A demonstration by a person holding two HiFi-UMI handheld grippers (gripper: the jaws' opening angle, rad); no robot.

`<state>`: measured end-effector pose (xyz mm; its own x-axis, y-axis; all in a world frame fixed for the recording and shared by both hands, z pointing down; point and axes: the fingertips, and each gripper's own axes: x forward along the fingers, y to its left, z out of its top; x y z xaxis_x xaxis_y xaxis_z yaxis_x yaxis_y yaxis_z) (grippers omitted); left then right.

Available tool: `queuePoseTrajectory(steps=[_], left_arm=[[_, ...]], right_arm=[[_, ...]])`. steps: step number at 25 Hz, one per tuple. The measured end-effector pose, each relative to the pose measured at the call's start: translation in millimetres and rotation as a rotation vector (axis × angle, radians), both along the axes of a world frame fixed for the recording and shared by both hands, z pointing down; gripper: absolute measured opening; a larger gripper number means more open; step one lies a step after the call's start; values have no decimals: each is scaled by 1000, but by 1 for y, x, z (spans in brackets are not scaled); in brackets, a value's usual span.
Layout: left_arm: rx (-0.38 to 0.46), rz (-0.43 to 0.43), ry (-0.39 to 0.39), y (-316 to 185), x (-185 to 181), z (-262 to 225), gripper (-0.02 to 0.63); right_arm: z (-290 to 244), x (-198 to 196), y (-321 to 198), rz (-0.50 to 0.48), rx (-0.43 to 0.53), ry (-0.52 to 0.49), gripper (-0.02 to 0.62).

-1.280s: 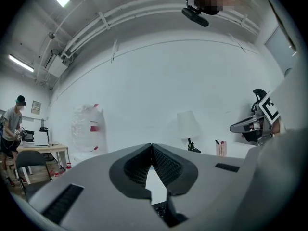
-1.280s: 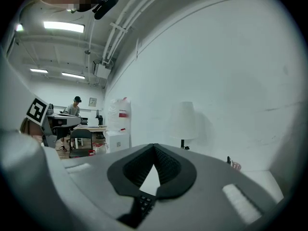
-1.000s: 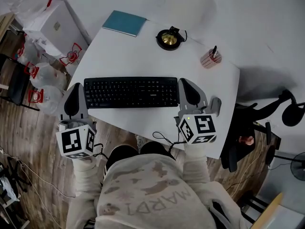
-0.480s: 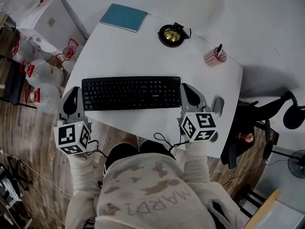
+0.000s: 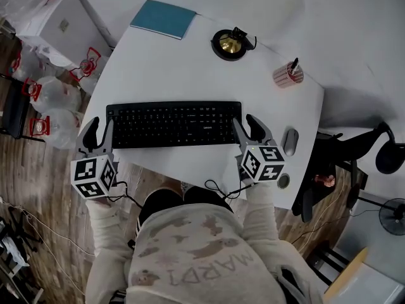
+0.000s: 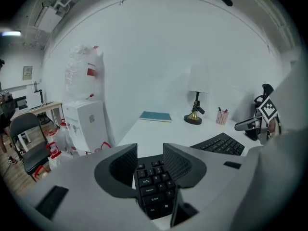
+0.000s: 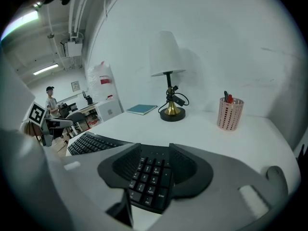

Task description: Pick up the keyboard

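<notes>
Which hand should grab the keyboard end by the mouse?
Right. The right gripper sits at the number-pad end of the keyboard beside the mouse, its jaws opening around those keys. The left gripper, also opening, is at the other end.

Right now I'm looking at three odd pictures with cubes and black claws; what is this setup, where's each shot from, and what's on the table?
No robot: a person holds a two-jaw tool in each hand; the marker cubes belong to those tools. The top-down picture comes from a camera on the person's head. The other two come from cameras riding on the left gripper and right gripper, looking along their jaws. On the white table lie a black keyboard, teal notebook, lamp, pink pen cup and mouse. Each gripper is at one end of the keyboard, jaws opening, the keyboard's end showing between them. Nothing is gripped yet.
</notes>
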<state>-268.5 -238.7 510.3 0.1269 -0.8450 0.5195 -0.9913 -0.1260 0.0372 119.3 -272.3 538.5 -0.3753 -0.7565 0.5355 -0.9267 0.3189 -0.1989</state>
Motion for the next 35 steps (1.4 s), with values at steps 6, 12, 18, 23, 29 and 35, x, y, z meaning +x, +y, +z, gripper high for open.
queuePoseTrajectory(steps=[6,12,18,23,29,35], left_arm=[[-69,18,11,1,-2,25,219],[-139,25,48,1,-1,46,273],[-190,20,78,1,-4,63,314],[-231,9,91,0,-4,75,333],[-289,27,91,0,1,90,344],[-324,5,168,2,3,98,344]], right_arm=[[31,-2,3,-11,-97,-8,264],[50,1,1,3,-154,-7,312],[63,0,1,-7,-200,-13,354],[72,-3,2,-19,-240,-31,371],[75,-4,1,-26,-254,-69,376],[76,-11,2,-72,-257,-70,376]])
